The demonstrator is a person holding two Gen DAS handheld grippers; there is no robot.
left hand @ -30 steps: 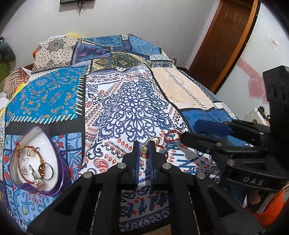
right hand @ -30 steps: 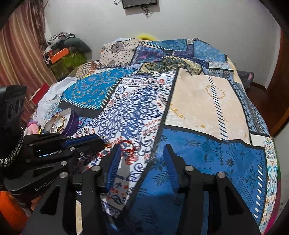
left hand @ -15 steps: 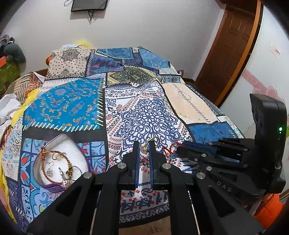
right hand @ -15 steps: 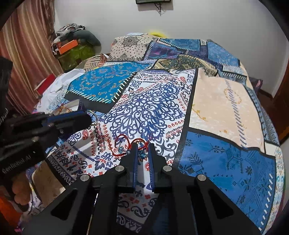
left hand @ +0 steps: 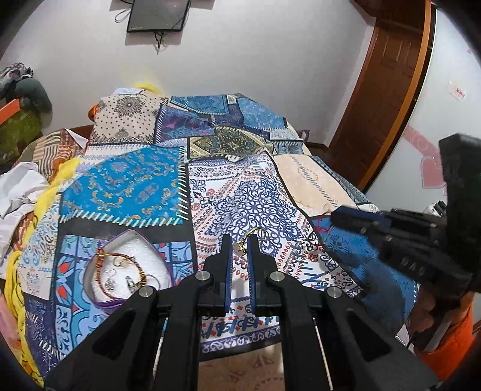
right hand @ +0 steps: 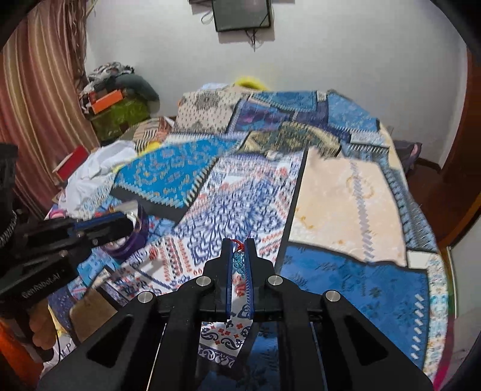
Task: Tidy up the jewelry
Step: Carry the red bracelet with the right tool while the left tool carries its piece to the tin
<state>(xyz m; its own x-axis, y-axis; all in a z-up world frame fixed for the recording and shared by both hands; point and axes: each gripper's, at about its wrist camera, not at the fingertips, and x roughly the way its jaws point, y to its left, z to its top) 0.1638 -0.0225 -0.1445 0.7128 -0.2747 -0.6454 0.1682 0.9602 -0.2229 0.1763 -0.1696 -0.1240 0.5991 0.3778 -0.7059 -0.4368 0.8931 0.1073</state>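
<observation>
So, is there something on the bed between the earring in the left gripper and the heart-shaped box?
Nothing visible. The left gripper holds the gold earring; the heart-shaped box lies open to its lower left, only flat bedspread between.

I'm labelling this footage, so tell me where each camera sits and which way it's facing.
Left wrist: sits on the left gripper, facing forward and down over the blue patchwork bedspread; its shut black fingers pinch a small gold earring; the right gripper enters at right.
Right wrist: sits on the right gripper, facing likewise; its fingers pinch a red-cord bracelet with a teal bead; the left gripper enters at left.
Shared: bedspread, purple-rimmed heart-shaped jewelry box, wall screen.
</observation>
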